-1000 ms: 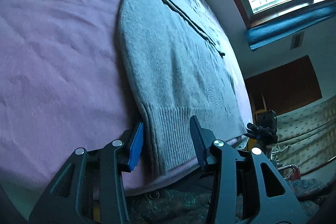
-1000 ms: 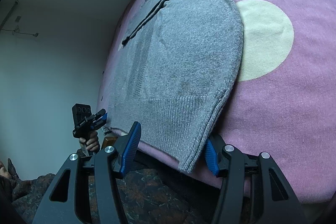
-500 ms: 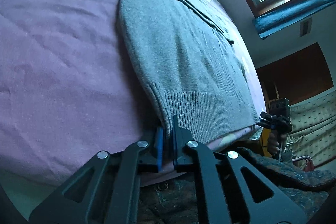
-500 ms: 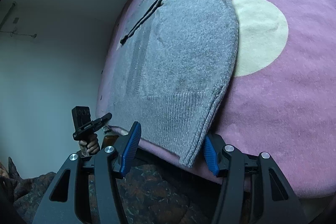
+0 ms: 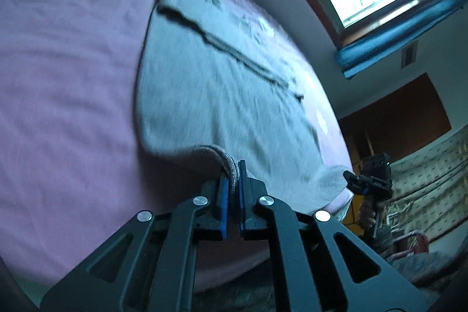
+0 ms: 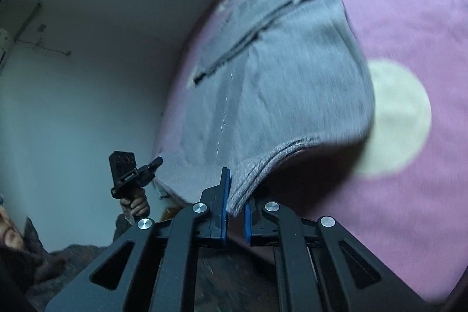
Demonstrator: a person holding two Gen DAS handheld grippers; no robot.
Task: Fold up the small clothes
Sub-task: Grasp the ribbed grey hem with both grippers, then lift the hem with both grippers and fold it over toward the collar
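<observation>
Sweater (image 5: 210, 95) lies lengthwise away from cams, hem near, L tool (image 5: 233, 180) & R tool (image 6: 235, 195) clamping hem corners.

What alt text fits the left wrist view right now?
Left gripper clamped shut on the near ribbed hem corner of a grey sweater spread on a pink bedsheet. At right, the right gripper meets the other hem corner.

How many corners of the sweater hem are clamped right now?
2. The left claw pinches the sweater's left hem corner, lifted off the pink bed. The right claw pinches the right hem corner.
</observation>
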